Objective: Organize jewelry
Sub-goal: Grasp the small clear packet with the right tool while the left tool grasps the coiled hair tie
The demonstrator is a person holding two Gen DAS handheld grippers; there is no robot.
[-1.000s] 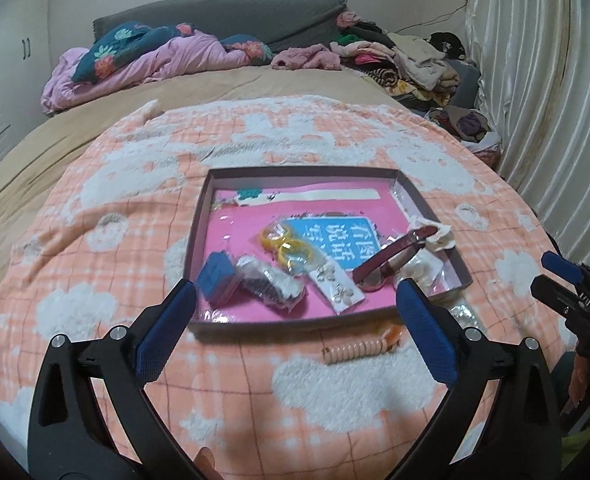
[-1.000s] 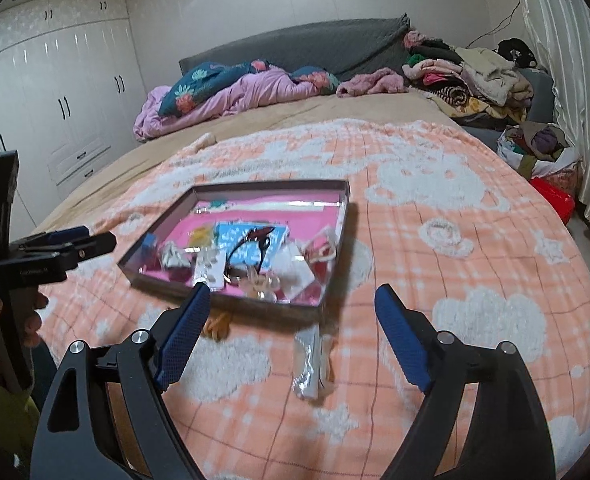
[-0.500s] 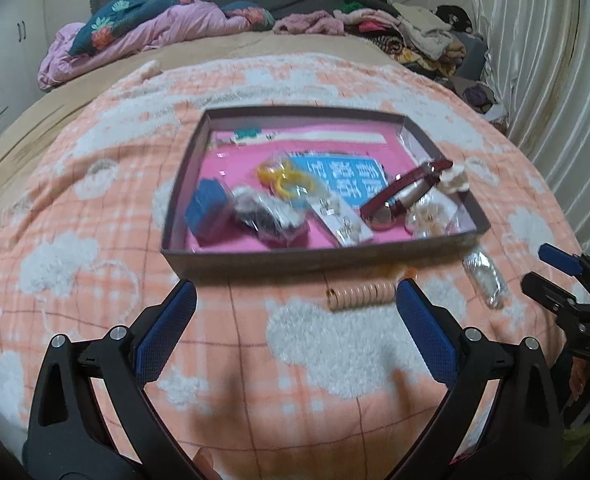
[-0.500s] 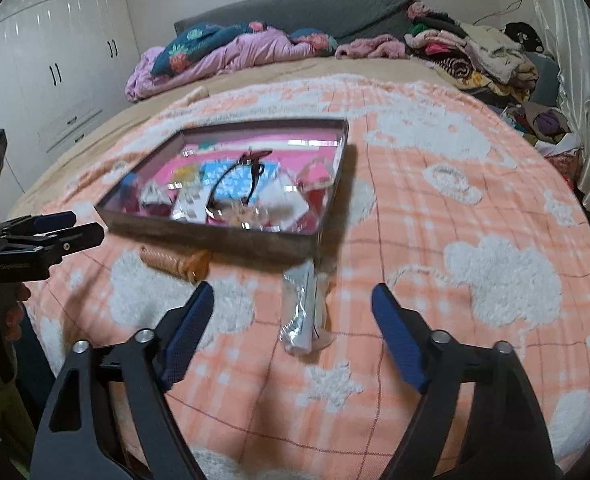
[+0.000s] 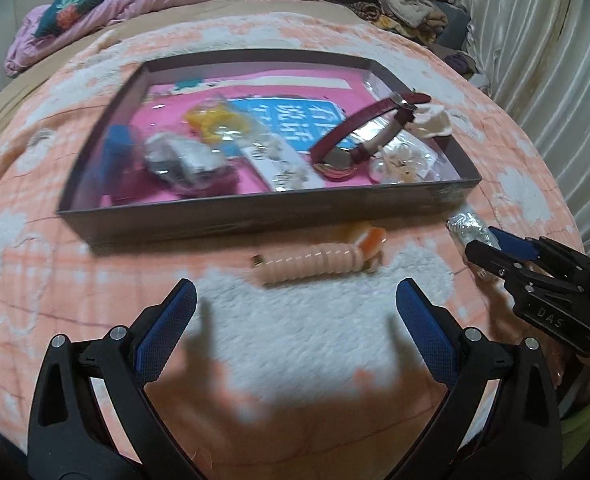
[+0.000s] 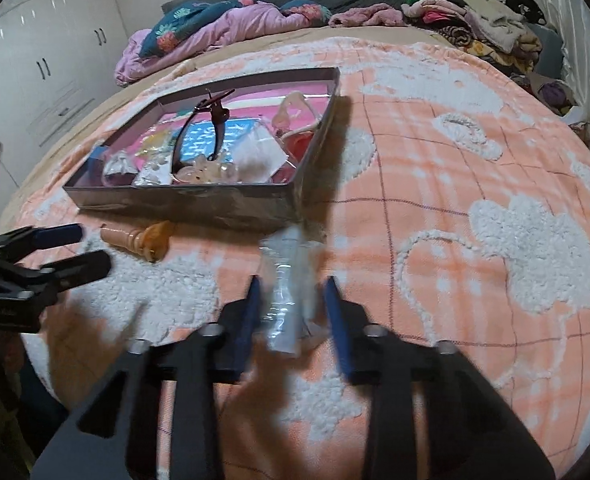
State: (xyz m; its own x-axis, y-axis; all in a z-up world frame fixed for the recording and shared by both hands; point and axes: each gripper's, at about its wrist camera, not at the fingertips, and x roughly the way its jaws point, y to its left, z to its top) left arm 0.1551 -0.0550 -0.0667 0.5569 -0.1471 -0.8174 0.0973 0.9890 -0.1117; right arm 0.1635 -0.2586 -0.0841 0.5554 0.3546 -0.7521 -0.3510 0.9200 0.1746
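Left hand-held gripper (image 5: pixel 295 312) hovered wide open over the blanket (image 5: pixel 303 328) on the bed, its blue pads spread apart with nothing between them. Just ahead of it, in front of the tray's near wall, lay a peach ribbed coil (image 5: pixel 315 266) with an orange charm at its right end, resting on a white fleecy patch. Behind the coil stood the shallow dark-walled jewelry tray (image 5: pixel 263 210), lined in pink. Inside it, from left to right, sat a blue box (image 5: pixel 115 152), a blurred clear packet (image 5: pixel 183 160), a yellow ring-shaped piece (image 5: pixel 211 124), a white earring card (image 5: pixel 283 164), and a dark red watch (image 5: pixel 359 136) with its strap leaning up against the tray's right wall; a cream cloth (image 5: pixel 435 118) hung over that wall. Right of the tray's near right corner lay a clear bag of small jewelry (image 6: pixel 291 288) on the blanket. The right hand-held gripper (image 6: pixel 293 308) had its pads on either side of that bag, partly closed, with a gap on both sides and no contact to be seen. Nothing lay between either tool and the tray's near wall except the coil and the bag. Beyond the tray, crumpled bedding (image 6: pixel 223 28) and a heap of clothes (image 6: pixel 475 12) filled the far end of the bed.
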